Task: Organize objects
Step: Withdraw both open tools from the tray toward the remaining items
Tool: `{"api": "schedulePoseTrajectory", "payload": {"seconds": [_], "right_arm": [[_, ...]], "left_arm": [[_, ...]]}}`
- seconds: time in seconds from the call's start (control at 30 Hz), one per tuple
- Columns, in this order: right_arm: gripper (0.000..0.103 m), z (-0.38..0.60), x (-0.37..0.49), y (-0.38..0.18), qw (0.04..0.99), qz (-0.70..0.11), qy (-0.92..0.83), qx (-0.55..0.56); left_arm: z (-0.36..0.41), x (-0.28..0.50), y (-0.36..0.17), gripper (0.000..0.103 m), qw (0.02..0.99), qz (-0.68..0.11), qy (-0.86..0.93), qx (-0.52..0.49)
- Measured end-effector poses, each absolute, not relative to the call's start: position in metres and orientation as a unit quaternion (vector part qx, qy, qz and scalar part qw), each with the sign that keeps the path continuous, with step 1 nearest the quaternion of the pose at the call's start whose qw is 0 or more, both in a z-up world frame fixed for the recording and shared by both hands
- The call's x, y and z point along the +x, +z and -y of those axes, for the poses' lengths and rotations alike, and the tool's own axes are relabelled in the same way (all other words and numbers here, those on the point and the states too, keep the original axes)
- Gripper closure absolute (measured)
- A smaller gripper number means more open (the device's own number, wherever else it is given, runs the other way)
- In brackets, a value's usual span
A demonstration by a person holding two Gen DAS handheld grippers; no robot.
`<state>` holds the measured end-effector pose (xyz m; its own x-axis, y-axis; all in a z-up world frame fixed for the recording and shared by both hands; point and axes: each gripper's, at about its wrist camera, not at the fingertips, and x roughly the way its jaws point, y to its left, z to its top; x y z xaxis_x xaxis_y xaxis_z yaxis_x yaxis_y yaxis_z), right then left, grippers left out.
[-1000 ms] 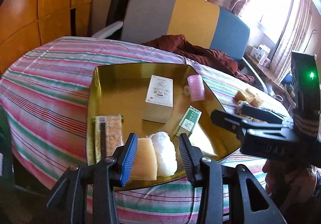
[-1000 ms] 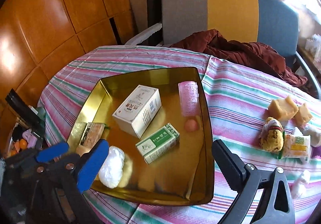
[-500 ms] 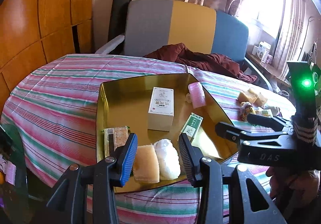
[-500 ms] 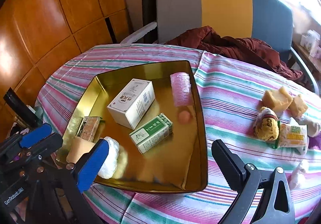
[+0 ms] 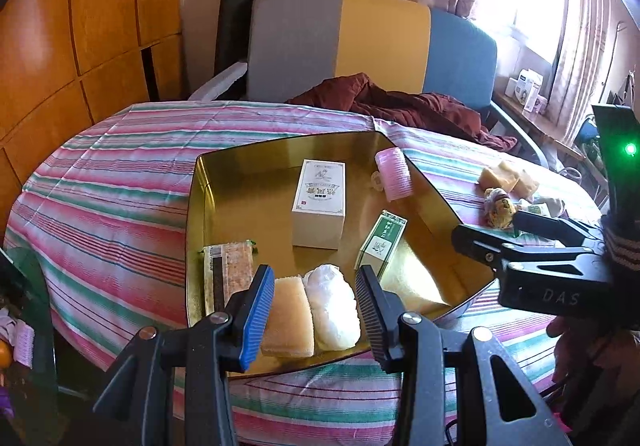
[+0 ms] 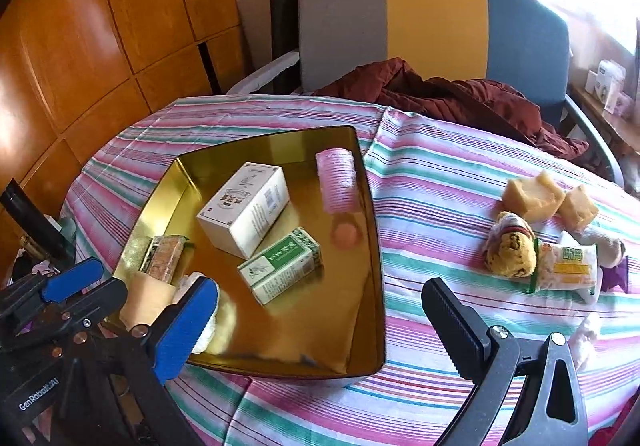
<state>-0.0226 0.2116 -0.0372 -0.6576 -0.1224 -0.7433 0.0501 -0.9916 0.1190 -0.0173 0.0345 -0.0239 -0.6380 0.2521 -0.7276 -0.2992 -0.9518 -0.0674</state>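
Note:
A gold tray [image 5: 200,214] [image 6: 372,246] lies on the striped tablecloth. It holds a white box [image 5: 318,202] [image 6: 244,210], a green box [image 5: 380,242] [image 6: 280,270], a pink hair roller [image 5: 394,174] [image 6: 338,180], a wrapped bar [image 5: 228,266] [image 6: 164,258], a tan sponge [image 5: 288,318] [image 6: 144,298] and a white fluffy pad [image 5: 332,306]. My left gripper [image 5: 314,316] [image 6: 90,286] hovers at the tray's near edge, open, with nothing gripped; sponge and pad lie below it. My right gripper [image 6: 318,326] [image 5: 496,230] is wide open over the tray's near right corner.
On the cloth right of the tray lie tan sponge blocks [image 6: 532,194], a spotted yellow bun in a wrapper [image 6: 512,254] and a yellow-white packet [image 6: 572,270]. A grey, yellow and blue chair [image 6: 432,22] with a dark red garment [image 6: 460,98] stands behind the table. Wood panelling is at left.
The left gripper has rolled a little, so its view now sits more level and slightly farther from the tray. The right gripper has drifted right. Both openings are unchanged.

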Motion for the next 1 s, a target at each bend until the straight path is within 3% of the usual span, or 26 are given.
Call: {"api": "schedulePoseTrajectory", "payload": {"seconds": [0.63, 1.0], "right_arm": [[0.000, -0.302, -0.014, -0.050, -0.037, 0.097, -0.893, 0.438], [0.000, -0.436, 0.001, -0.032, -0.146, 0.145, -0.873, 0.441]], "left_arm": [[-0.053, -0.017, -0.028, 0.060, 0.202, -0.030, 0.888, -0.411], [-0.096, -0.013, -0.012, 0.060, 0.270, -0.070, 0.875, -0.395]]}}
